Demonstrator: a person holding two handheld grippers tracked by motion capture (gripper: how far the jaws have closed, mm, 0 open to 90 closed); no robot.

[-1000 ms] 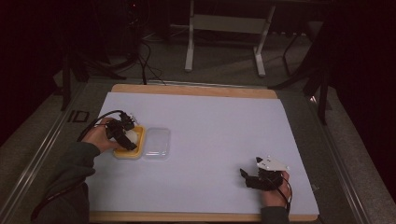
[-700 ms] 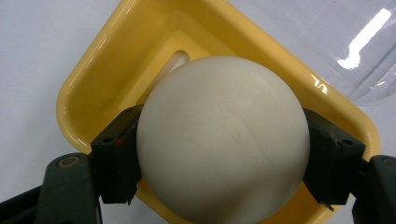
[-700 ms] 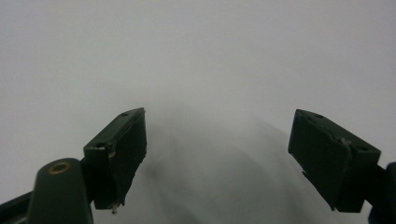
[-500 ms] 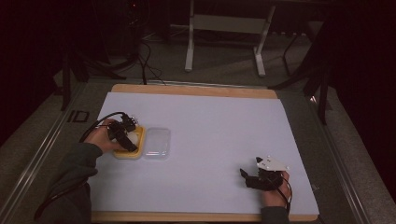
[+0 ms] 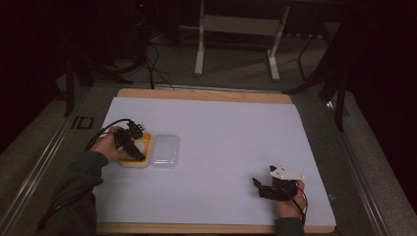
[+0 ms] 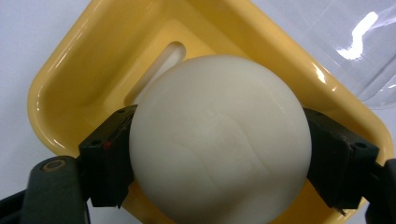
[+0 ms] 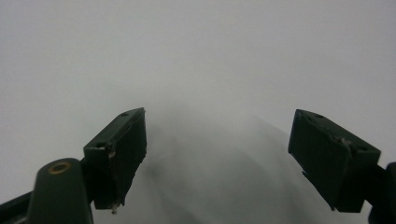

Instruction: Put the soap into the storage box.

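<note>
A pale lilac-white sheet (image 5: 231, 142) covers the surface, and a light wooden board (image 5: 206, 95) shows as a strip along its far and near edges. A grey metal rail (image 5: 42, 164) runs down the left side, with dark "ID" lettering (image 5: 81, 122) just beside the surface's far left corner. On the grey carpet floor (image 5: 241, 59) beyond stand a white metal frame (image 5: 199, 46), loose black cables (image 5: 153, 61) to its left, and dark stand legs (image 5: 338, 86) at the far right.

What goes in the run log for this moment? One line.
left gripper: shut on white ball over yellow tray | right gripper: open, idle
</note>
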